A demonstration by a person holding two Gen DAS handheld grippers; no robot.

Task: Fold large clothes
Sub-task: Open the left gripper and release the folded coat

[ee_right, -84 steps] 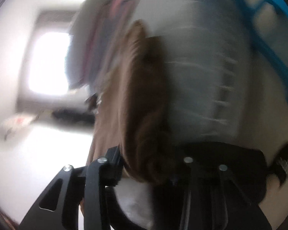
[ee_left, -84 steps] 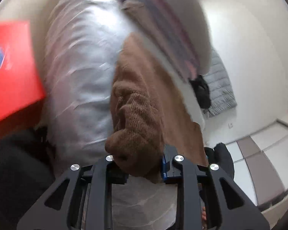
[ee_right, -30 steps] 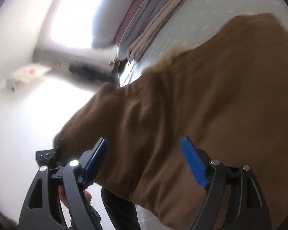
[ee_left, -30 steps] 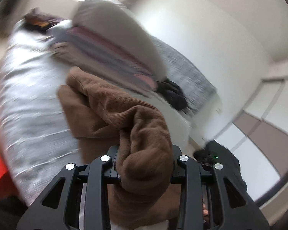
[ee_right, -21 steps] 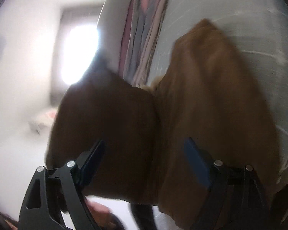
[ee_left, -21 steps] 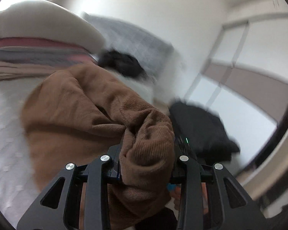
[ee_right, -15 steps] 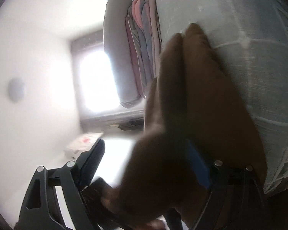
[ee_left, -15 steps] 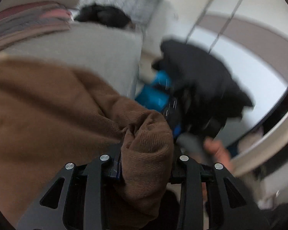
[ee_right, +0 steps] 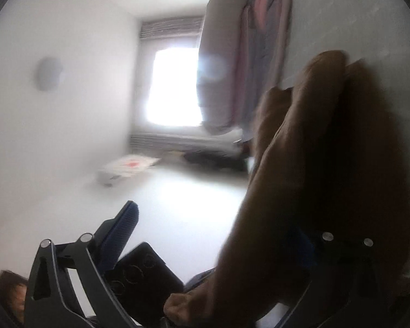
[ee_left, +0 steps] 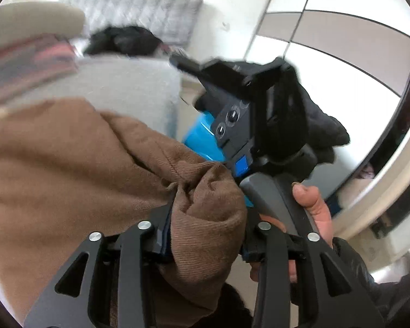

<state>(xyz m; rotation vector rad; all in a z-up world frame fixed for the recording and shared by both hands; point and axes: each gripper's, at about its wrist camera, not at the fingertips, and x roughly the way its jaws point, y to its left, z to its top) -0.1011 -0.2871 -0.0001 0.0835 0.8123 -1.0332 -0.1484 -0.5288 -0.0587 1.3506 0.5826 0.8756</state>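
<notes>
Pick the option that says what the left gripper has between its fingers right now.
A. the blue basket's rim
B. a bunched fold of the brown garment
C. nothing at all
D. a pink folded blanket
B: in the left wrist view, the left gripper has a thick bunch of the brown garment wedged between its fingers.

A home bedroom, going by the bed with its pale grey cover, a pillow and a stack of folded bedding at one end, a quilted headboard against the wall. Bright window with a blind, white walls, panelled wardrobe doors, dark clothes left lying about.
</notes>
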